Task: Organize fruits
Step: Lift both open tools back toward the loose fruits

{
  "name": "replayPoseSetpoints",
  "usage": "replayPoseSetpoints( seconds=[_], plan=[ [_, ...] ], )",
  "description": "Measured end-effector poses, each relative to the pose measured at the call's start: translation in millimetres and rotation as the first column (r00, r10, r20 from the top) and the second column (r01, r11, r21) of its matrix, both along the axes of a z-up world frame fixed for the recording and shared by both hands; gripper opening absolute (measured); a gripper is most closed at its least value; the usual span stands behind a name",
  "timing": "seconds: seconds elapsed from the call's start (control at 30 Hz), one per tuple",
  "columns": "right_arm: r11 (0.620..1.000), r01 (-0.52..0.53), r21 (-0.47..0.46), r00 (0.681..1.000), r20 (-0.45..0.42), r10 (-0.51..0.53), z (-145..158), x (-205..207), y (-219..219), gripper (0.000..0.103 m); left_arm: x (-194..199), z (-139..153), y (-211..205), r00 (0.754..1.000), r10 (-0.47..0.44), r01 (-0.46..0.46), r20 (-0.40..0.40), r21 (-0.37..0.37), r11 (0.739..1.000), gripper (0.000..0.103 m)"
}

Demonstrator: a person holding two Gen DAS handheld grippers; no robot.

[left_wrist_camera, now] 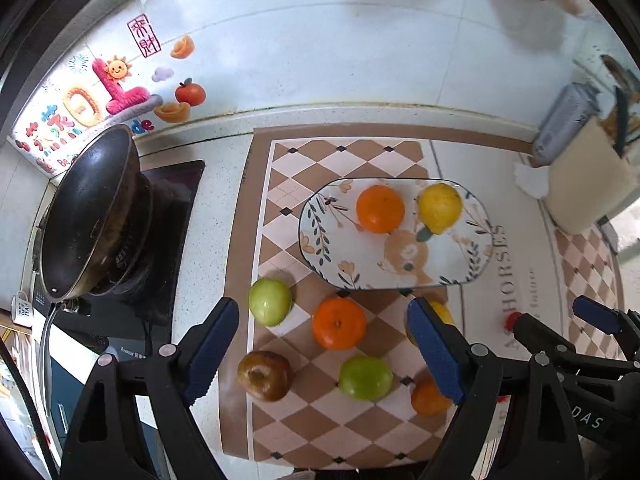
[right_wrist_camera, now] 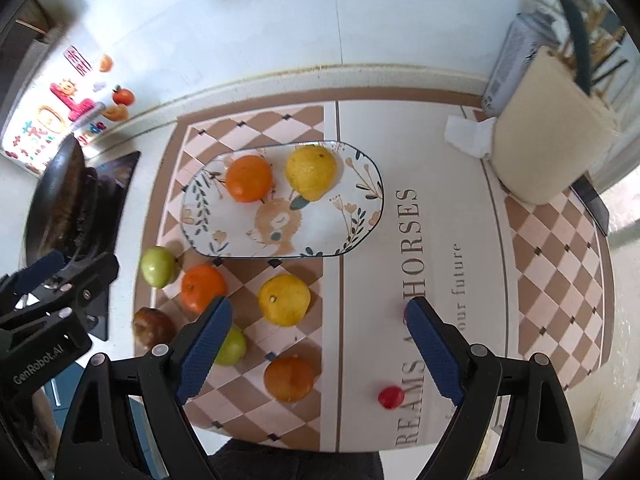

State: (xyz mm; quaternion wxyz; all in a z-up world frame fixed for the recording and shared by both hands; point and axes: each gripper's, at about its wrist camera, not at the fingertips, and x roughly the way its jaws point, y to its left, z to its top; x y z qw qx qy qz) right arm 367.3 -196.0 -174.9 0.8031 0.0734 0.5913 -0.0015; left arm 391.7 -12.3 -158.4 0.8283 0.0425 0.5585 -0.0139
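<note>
A: Where is the fruit sitting relative to the two grippers?

B: An orange (right_wrist_camera: 249,178) and a lemon (right_wrist_camera: 311,171) are already lying on the plate (right_wrist_camera: 360,216), side by side toward its far rim. The rest are sitting loose on the checkered mat (right_wrist_camera: 248,400), on the near side of the plate. Both grippers are hanging above, pointing steeply down, and both are standing wide apart with nothing between the pads.

A: Which one is nearer the loose fruit?

B: The left gripper (left_wrist_camera: 324,350), I'd judge. It is framing the loose orange (left_wrist_camera: 339,323) almost dead centre, with a green apple (left_wrist_camera: 365,377) just nearer the camera and another green apple (left_wrist_camera: 270,301) off to its left. The right gripper (right_wrist_camera: 320,350) is framing a yellow citrus (right_wrist_camera: 284,299), slightly left of its centre line, and a duller orange fruit (right_wrist_camera: 289,378) nearer still.

A: Any long axis to line up with?

B: Hardly; the fruit is looking round. The plate is running long side to side. The brown fruit (left_wrist_camera: 265,375) may be a bruised apple with its stem end facing up, but the view is not making that certain.
</note>
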Motion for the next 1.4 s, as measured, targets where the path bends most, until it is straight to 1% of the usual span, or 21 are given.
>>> replayPoseSetpoints(
  seconds=[0.1,0.33,0.4,0.6,0.77,0.8,0.83,0.87,0.93,0.97,1.03,1.07,1.13,1.2,1.27,1.3,1.4],
  plan=[
    [1.0,0.011,0.003,0.999,0.032,-0.011,19.6,-16.1,2.1,0.091,-13.6,11.4,1.9,1.0,-0.009,0.01,0.026,-0.017,1.0,0.086],
    [1.0,0.01,0.017,0.995,0.097,-0.012,58.2,-54.2,13.0,0.091,-48.9,46.1,7.8,0.994,-0.041,0.043,0.106,-0.011,0.999,0.086],
    [1.0,0.006,0.024,0.993,0.114,-0.009,67.2,-63.8,17.3,0.091,-55.6,51.8,9.7,0.992,-0.046,0.048,0.116,-0.014,0.999,0.086],
    [1.0,-0.003,0.025,0.987,0.163,-0.002,84.8,-84.1,28.3,0.091,-76.6,63.1,17.9,0.99,-0.038,0.044,0.139,-0.037,0.998,0.086],
    [0.999,-0.004,0.052,0.984,0.176,-0.005,84.4,-86.3,31.6,0.091,-82.0,64.5,27.5,0.988,-0.011,0.02,0.153,-0.055,0.998,0.086],
    [0.998,-0.006,0.063,0.986,0.166,-0.004,79.8,-84.9,31.2,0.091,-79.9,62.4,30.3,0.988,-0.003,0.011,0.152,-0.05,0.999,0.088],
    [0.997,-0.006,0.077,0.989,0.151,-0.006,74.1,-83.1,30.2,0.091,-77.6,59.0,32.3,0.989,0.001,0.005,0.146,-0.039,0.999,0.1],
    [0.996,-0.006,0.093,0.992,0.13,-0.006,65.7,-80.8,29.4,0.091,-76.3,55.4,33.9,0.99,0.006,-0.002,0.141,-0.03,1.0,0.103],
    [0.994,-0.005,0.11,0.998,0.063,-0.002,37.3,-74.1,27.9,0.091,-72.8,43.8,39.6,0.991,0.026,-0.024,0.131,-0.016,1.0,0.103],
    [0.993,-0.002,0.118,0.999,0.035,-0.003,25.7,-71.9,26.9,0.091,-70.0,34.5,42.1,0.993,0.035,-0.035,0.115,-0.002,0.999,0.103],
    [0.988,0.015,0.155,0.999,-0.042,-0.009,-9.7,-65.4,23.3,0.091,-64.1,10.8,46.1,0.997,0.05,-0.052,0.061,0.031,0.998,0.103],
    [0.985,0.027,0.169,0.996,-0.084,-0.013,-28.6,-62.7,21.9,0.091,-62.1,-1.1,47.4,0.998,0.057,-0.059,0.034,0.042,0.997,0.103],
    [0.972,0.062,0.227,0.985,-0.17,-0.024,-67.2,-58.8,17.6,0.091,-57.7,-26.9,49.6,0.997,0.066,-0.064,-0.031,0.056,0.996,0.103],
    [0.958,0.098,0.27,0.968,-0.249,-0.029,-103.1,-56.4,15.2,0.091,-54.9,-48.1,51.1,0.993,0.075,-0.07,-0.087,0.054,0.996,0.103],
    [0.95,0.118,0.289,0.956,-0.291,-0.03,-128.6,-53.6,12.4,0.09,-51.3,-69.0,50.7,0.987,0.081,-0.073,-0.138,0.057,0.996,0.103],
    [0.949,0.127,0.288,0.949,-0.314,-0.032,-141.3,-51.7,12.0,0.088,-49.9,-75.5,49.8,0.985,0.085,-0.076,-0.152,0.06,0.995,0.103],
    [0.949,0.127,0.288,0.936,-0.351,-0.019,-166.7,-47.8,15.5,0.084,-44.4,-95.7,44.5,0.976,0.086,-0.074,-0.199,0.068,0.995,0.103]
  ],
)
